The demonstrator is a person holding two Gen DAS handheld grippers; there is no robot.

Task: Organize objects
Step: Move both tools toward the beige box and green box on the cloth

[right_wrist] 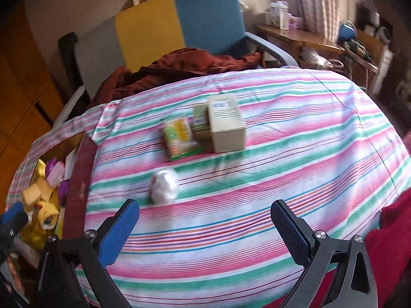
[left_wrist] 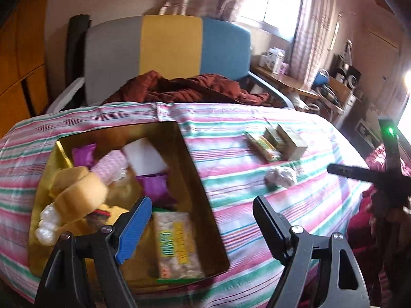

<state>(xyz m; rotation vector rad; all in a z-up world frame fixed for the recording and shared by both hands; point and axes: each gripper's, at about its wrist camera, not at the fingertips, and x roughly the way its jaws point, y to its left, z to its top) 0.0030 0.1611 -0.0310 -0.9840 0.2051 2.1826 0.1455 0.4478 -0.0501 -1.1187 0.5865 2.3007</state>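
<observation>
Left wrist view: left gripper (left_wrist: 203,206) spread wide, nothing between its fingers, hanging over the near right corner of the open gold-lined box (left_wrist: 205,200). Box sits toward the left edge of the striped bedsheet (left_wrist: 231,123). Inside it: a snack packet (left_wrist: 177,243) at the near side, purple sachets (left_wrist: 154,187), a white block (left_wrist: 145,155), a pink waffle-textured item (left_wrist: 110,165), tan sponge-like pieces (left_wrist: 79,195) against the left wall. Contents blurred, finer detail unreadable.

Right wrist view: right gripper (right_wrist: 205,218) also released and empty, above bare sheet near the front edge. Ahead of it, mid-sheet, a crumpled white plastic wad (right_wrist: 164,186). Farther back, in a row and touching or nearly so: green-yellow packet (right_wrist: 179,134), small greenish carton (right_wrist: 201,123), beige carton (right_wrist: 226,123). All four well apart from the box. Brown-red cloth (right_wrist: 179,66) bunched at the far edge.
</observation>
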